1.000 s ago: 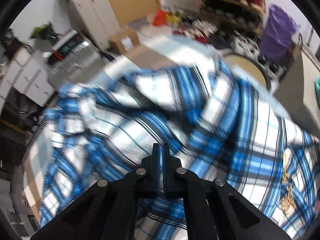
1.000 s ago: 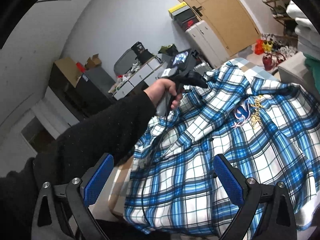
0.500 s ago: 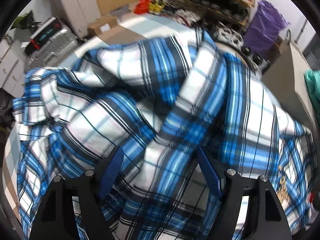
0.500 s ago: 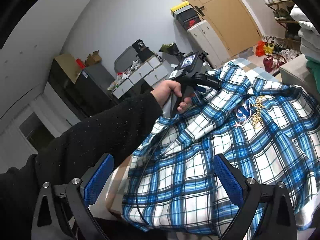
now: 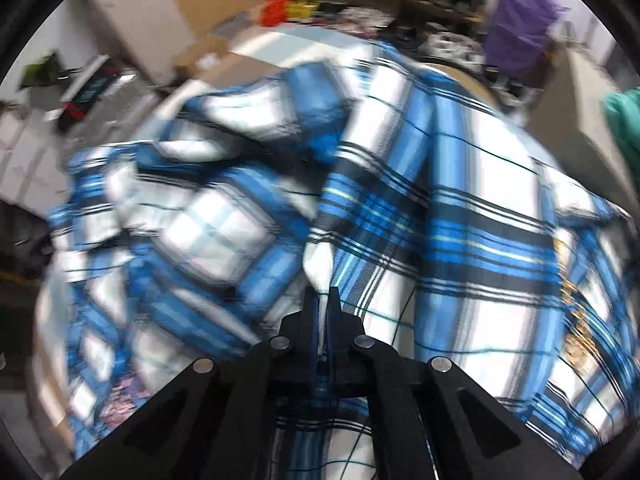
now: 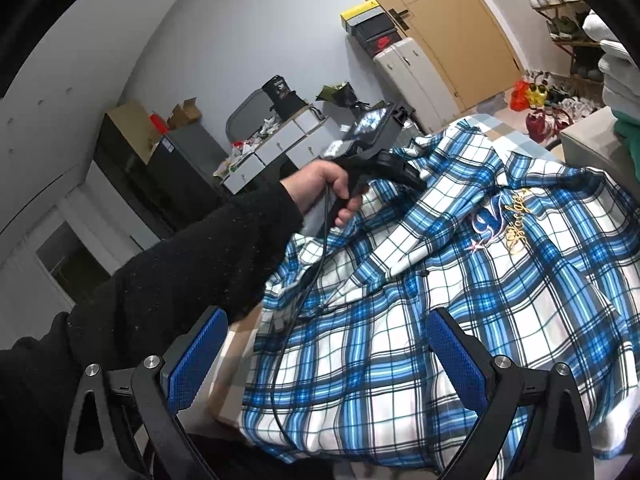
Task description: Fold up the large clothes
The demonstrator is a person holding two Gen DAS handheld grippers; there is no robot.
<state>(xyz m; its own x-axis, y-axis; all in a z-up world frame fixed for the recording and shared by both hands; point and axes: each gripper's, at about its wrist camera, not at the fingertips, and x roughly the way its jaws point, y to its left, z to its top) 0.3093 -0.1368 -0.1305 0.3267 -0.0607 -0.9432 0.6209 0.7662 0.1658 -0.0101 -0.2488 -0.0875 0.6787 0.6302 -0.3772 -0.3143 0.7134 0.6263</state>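
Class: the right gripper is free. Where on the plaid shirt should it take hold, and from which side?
Probably the near hem of the plaid shirt, approached from the table's front edge. That edge lies flat and hangs nearest the open right gripper; the left gripper already pinches a ridge further up.

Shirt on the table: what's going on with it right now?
A person is folding a blue plaid shirt spread over a table, a gripper in each hand. The left gripper is shut, pinching a fold of the shirt near its middle. The right gripper hangs open above the near edge, holding nothing. The shirt lies rumpled, with its embroidered logo face up, and no neat fold is made yet.
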